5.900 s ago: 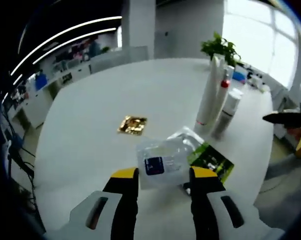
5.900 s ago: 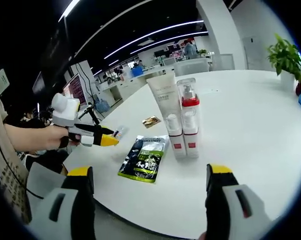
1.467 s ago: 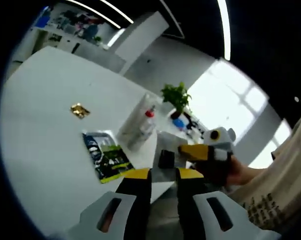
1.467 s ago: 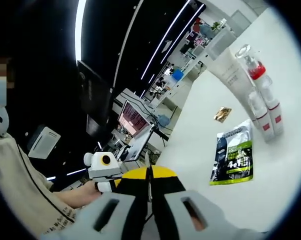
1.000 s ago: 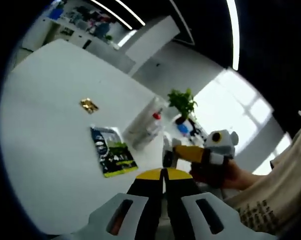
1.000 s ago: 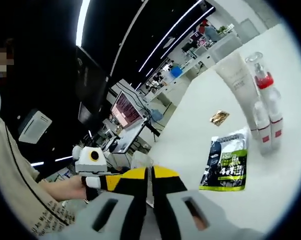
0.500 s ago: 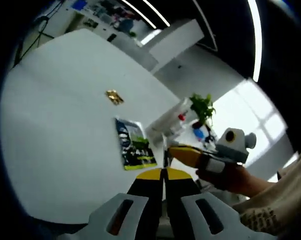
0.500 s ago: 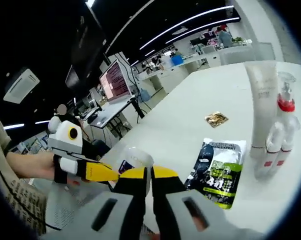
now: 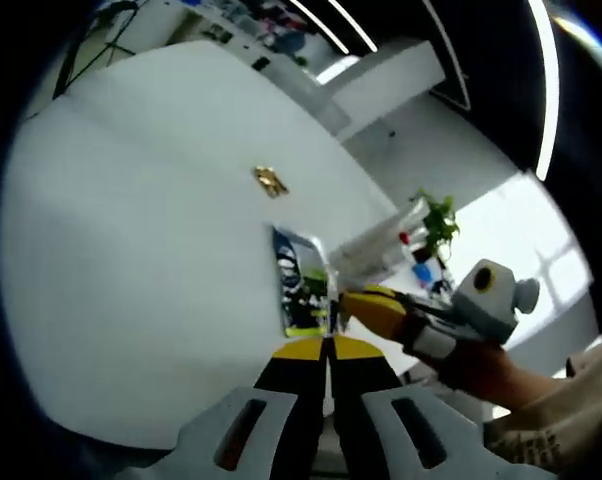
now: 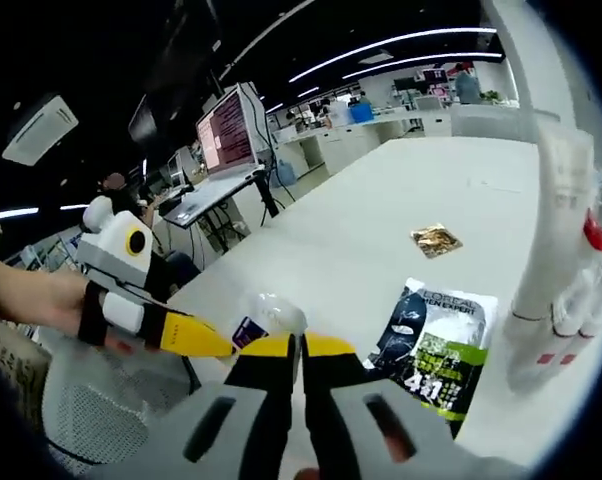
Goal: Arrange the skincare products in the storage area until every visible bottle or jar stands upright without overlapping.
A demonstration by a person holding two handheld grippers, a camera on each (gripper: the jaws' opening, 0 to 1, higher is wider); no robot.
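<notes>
A clear plastic pouch [image 10: 268, 312] with a blue label hangs off the table's near edge. It is pinched between my left gripper [image 10: 219, 343], which reaches in from the left, and my right gripper [image 10: 299, 342], whose jaws are shut. In the left gripper view my left gripper [image 9: 328, 343] is shut, and the right gripper [image 9: 353, 303] meets it from the right. A tall white tube [image 10: 561, 200] and a pump bottle with a red collar [image 10: 593, 250] stand upright together on the white table [image 10: 381, 200]. The standing bottles [image 9: 386, 235] show past a green and black sachet [image 9: 301, 280].
The green and black sachet [image 10: 436, 345] lies flat near the table's front edge, with a small gold sachet [image 10: 436, 238] farther in. A potted plant [image 9: 441, 215] stands beyond the bottles. A person's hand [image 9: 481, 365] holds the right gripper. Desks and a monitor [image 10: 226, 140] lie behind.
Both grippers, open 5.9 s ago, are now shut together on the clear pouch, which has left the table. In the last second only the cameras swung; the grip held.
</notes>
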